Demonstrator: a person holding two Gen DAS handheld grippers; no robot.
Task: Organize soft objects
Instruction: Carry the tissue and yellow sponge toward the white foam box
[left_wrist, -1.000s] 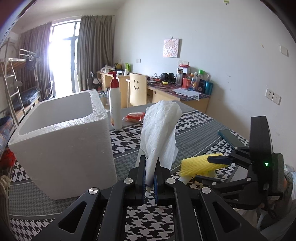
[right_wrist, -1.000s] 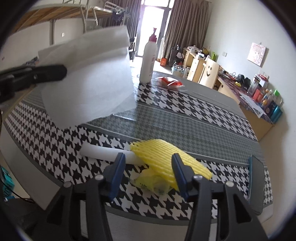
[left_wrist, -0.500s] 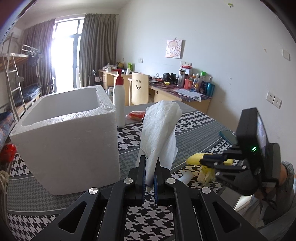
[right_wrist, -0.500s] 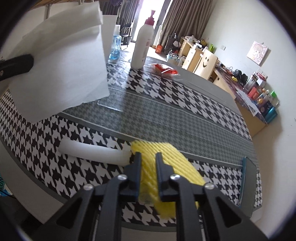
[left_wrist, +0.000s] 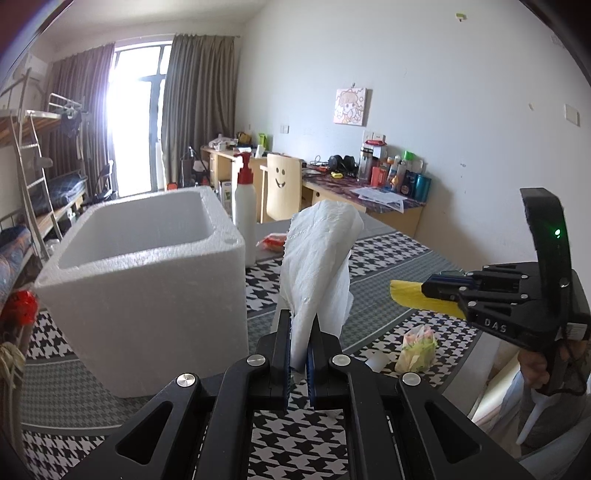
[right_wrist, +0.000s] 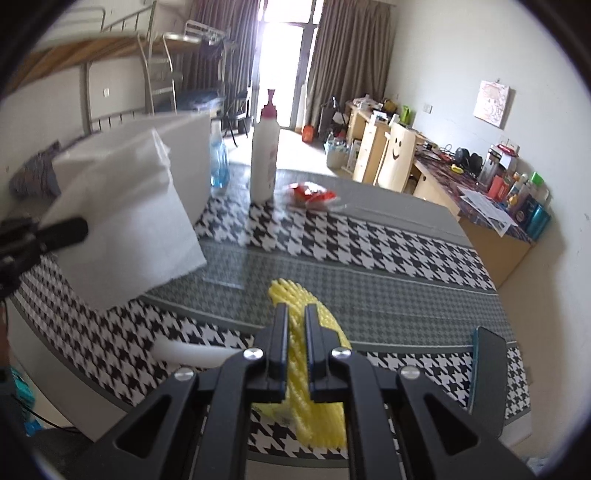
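My left gripper (left_wrist: 299, 332) is shut on a white paper towel (left_wrist: 317, 258), which stands up crumpled between the fingers, just right of a white foam box (left_wrist: 147, 277). In the right wrist view the same paper towel (right_wrist: 125, 221) hangs at the left from the left gripper (right_wrist: 62, 230). My right gripper (right_wrist: 295, 321) is shut on a yellow foam net (right_wrist: 317, 417) and holds it above the table. From the left wrist view the right gripper (left_wrist: 443, 288) is at the right, with the yellow net (left_wrist: 410, 295) sticking out of its jaws.
On the houndstooth tablecloth (right_wrist: 369, 243) lie a white foam tube (right_wrist: 192, 352), a small yellow-green bag (left_wrist: 415, 349), a red packet (right_wrist: 312, 194) and a dark phone (right_wrist: 487, 369). A white pump bottle (right_wrist: 264, 158) and a blue bottle (right_wrist: 218, 162) stand beside the foam box (right_wrist: 188, 147).
The right gripper's jaws closed on the yellow foam net and lifted it off the table, baring the small bag under it. The left gripper kept its grip on the paper towel.
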